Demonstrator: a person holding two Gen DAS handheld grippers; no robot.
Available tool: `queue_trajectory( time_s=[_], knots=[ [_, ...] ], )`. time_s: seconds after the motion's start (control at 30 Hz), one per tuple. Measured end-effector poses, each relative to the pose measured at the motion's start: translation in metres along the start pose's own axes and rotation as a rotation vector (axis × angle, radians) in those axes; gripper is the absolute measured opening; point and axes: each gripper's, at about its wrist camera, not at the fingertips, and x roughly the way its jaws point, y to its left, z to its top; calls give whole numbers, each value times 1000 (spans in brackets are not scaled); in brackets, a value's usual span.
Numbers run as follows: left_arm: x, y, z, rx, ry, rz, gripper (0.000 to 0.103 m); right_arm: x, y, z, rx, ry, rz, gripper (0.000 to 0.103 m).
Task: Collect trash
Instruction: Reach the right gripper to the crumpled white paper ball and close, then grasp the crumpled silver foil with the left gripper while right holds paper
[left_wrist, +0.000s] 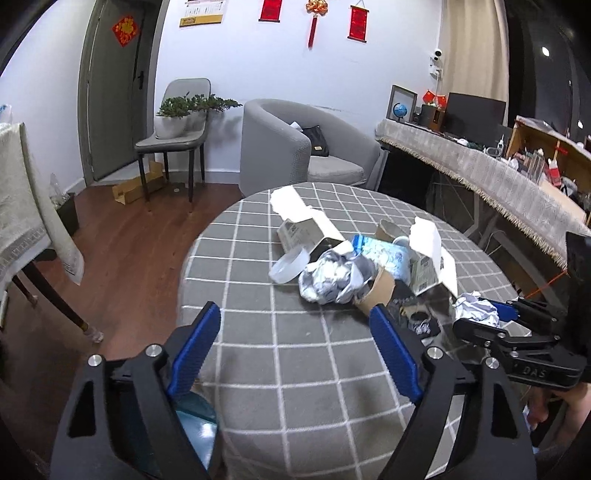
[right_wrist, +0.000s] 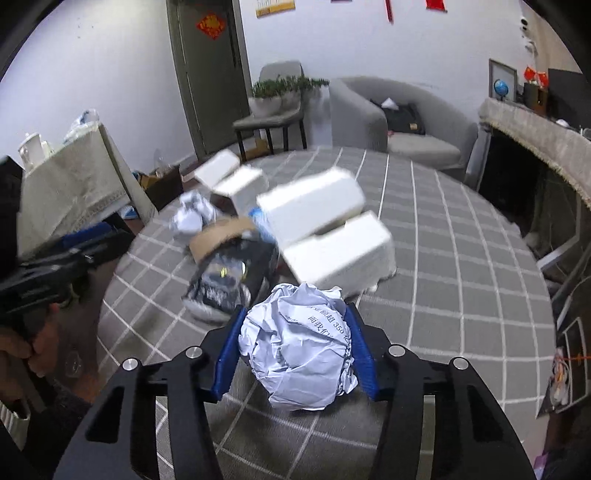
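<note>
A pile of trash lies on the round table with a grey checked cloth (left_wrist: 295, 354): a crumpled paper wad (left_wrist: 332, 277), a brown paper cup (left_wrist: 376, 291), a clear lid (left_wrist: 288, 264), a blue-white wrapper (left_wrist: 384, 254) and open white boxes (left_wrist: 306, 229) (left_wrist: 432, 258). My left gripper (left_wrist: 295, 336) is open and empty above the near table edge. My right gripper (right_wrist: 295, 332) is shut on a crumpled paper ball (right_wrist: 299, 343), held above the table; the ball also shows in the left wrist view (left_wrist: 476, 308). White boxes (right_wrist: 332, 229) and a black wrapper (right_wrist: 229, 280) lie just beyond the ball.
A grey armchair (left_wrist: 295, 147) and a chair with a potted plant (left_wrist: 177, 122) stand beyond the table. A long cluttered counter (left_wrist: 498, 173) runs on the right. A cloth-covered table (left_wrist: 22, 206) stands at left. A teal object (left_wrist: 199, 424) lies below the table edge.
</note>
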Motion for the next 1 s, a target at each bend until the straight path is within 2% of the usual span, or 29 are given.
queue_trajectory(
  time_s=[0.27, 0.43, 0.53, 0.63, 0.83, 1.0],
  knots=[
    [23, -4, 11, -125, 6, -73, 85, -13, -14, 16, -10, -95, -5, 53],
    [35, -2, 18, -189, -4, -72, 85, -8, -19, 22, -23, -97, 3, 53],
    [46, 3, 19, -230, 17, -68, 85, -4, -20, 27, -27, -100, 13, 53],
    [55, 10, 20, -281, 42, -95, 85, -2, -19, 33, -28, -111, 25, 53],
    [65, 15, 23, -326, 84, -165, 73, 3, -17, 39, -33, -113, 31, 53],
    [72, 13, 26, -342, 104, -220, 69, 3, -20, 37, -14, -109, 27, 53]
  ],
)
